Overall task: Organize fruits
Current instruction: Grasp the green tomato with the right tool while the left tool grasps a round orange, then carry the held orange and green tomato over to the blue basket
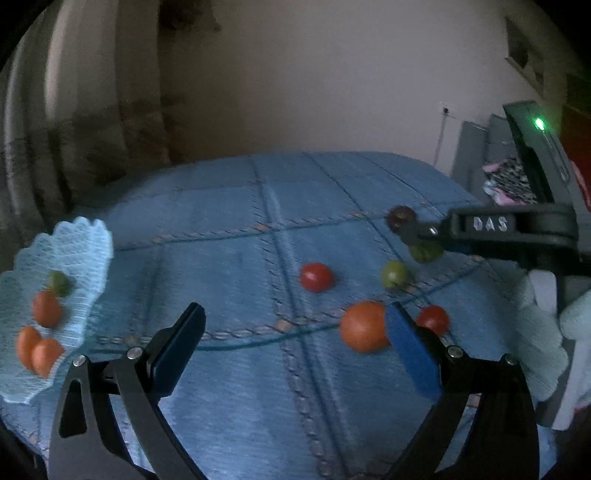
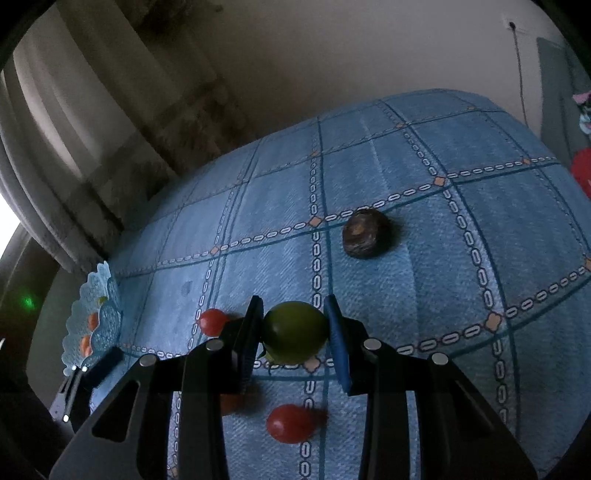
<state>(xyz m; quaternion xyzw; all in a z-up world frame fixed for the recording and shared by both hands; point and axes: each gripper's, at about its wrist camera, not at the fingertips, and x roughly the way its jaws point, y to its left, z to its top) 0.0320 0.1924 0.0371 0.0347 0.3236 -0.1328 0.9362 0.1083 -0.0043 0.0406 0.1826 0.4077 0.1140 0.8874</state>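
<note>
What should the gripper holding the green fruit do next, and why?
Probably lift and carry it left to the pale blue mesh basket. The right gripper has its pads against both sides of the round green fruit, and the basket already holds orange and green fruits, while others lie loose on the blue checked cloth.

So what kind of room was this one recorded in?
Most likely a room in a home, not a lab. A blue patterned cloth covers the surface, heavy curtains hang at the left, and a plain wall with a socket and cable stands behind.
</note>
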